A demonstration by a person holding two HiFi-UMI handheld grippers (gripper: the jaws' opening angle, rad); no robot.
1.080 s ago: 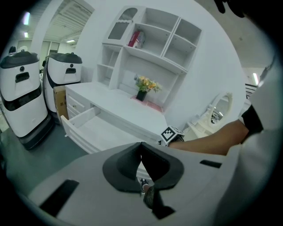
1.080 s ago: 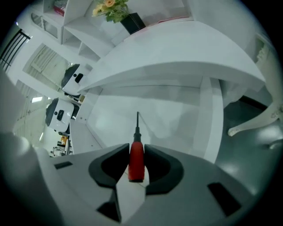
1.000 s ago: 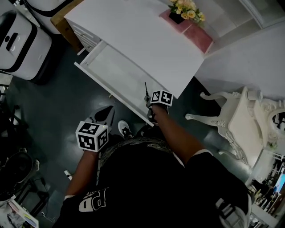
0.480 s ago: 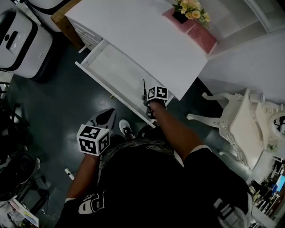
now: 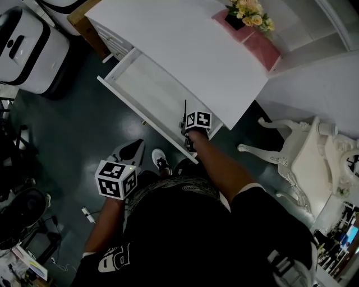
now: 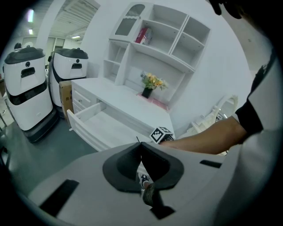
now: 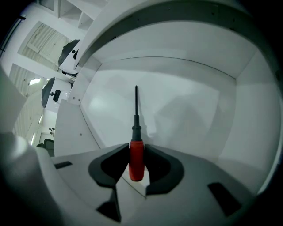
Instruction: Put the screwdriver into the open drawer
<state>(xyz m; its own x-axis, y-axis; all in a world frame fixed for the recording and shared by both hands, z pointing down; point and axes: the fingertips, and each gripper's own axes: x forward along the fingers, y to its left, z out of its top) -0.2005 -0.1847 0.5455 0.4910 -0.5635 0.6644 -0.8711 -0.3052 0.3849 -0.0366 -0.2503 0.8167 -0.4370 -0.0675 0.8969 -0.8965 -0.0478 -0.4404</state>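
Note:
My right gripper (image 7: 136,152) is shut on the red handle of a screwdriver (image 7: 136,126). Its black shaft points forward into the open white drawer (image 7: 177,110). In the head view the right gripper (image 5: 186,126) hangs over the drawer's (image 5: 147,89) near right corner, and the screwdriver (image 5: 184,110) reaches over the front rim. My left gripper (image 5: 134,144) is low at the left, over the dark floor, away from the drawer. In the left gripper view its jaws (image 6: 140,146) are shut with nothing between them.
The drawer belongs to a white desk (image 5: 185,50) that bears flowers (image 5: 250,12) on a pink pad. White machines (image 5: 22,42) and a cardboard box (image 5: 84,28) stand at the left. An ornate white chair (image 5: 303,160) is at the right. A person's shoe (image 5: 160,162) is below the drawer.
The right gripper has edged forward with the screwdriver, so the shaft reaches further over the drawer's front rim. The left gripper has stayed low at the left.

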